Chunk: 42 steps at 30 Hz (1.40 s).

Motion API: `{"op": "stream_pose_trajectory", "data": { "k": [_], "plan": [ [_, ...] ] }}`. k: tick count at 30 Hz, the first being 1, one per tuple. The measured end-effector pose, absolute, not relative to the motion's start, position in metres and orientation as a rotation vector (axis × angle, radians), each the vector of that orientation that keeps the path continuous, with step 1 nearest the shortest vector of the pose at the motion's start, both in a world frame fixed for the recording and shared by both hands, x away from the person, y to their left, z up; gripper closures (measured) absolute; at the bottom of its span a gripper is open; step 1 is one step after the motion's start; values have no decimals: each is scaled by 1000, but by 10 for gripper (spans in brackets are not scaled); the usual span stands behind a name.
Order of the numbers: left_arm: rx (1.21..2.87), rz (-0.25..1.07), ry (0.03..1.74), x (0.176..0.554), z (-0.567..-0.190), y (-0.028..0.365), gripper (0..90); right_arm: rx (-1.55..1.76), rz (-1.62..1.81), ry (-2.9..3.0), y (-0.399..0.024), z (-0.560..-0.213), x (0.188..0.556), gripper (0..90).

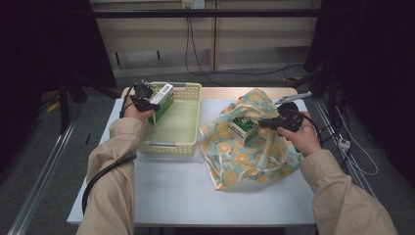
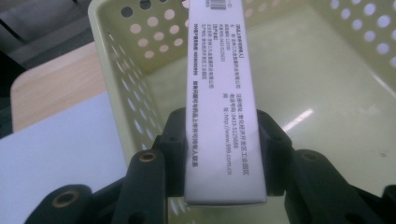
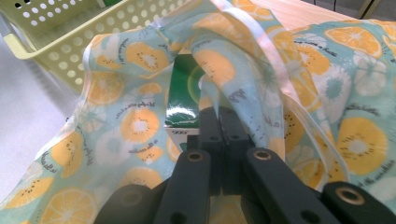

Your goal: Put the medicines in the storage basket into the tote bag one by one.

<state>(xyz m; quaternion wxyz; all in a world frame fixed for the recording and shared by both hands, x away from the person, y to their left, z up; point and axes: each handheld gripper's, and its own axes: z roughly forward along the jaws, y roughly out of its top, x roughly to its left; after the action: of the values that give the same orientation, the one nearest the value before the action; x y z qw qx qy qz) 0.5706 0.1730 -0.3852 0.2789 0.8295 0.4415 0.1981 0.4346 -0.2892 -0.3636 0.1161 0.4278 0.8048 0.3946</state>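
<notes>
The left gripper [image 2: 219,140] clamps a green-and-white carton [image 2: 219,93] above the perforated basket [image 2: 121,84]. The right gripper [image 3: 219,121], shut, pinches the fruit-print bag [image 3: 140,126]. Risk: the grip sits near one end, so the carton may pivot and slip.

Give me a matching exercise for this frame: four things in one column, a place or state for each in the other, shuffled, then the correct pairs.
Things
1. left gripper
2. right gripper
3. basket
4. second green and white box

Places or states
A. pale green, perforated walls, on the table beside the bag
B. jaws together, pinching the fabric of the orange-print bag
C. sitting in the mouth of the bag
D. clamped on a white and green box held over the basket

Pairs: 1-D, 2-B, 3-A, 4-C
</notes>
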Motion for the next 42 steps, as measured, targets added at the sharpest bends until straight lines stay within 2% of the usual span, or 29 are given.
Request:
{"op": "stream_pose_trajectory", "data": {
  "k": [13,26,42],
  "plan": [
    [2156,362,1076,545,-343,158,630,1260,1142,2352,-289,-365,436,900],
    [2174,254,843,508,-304,131,630,1263,1133,2332,-290,-362,434,900],
    [2216,115,630,467,-299,86,629,1250,1119,2334,-286,-359,431,900]
  ]
}}
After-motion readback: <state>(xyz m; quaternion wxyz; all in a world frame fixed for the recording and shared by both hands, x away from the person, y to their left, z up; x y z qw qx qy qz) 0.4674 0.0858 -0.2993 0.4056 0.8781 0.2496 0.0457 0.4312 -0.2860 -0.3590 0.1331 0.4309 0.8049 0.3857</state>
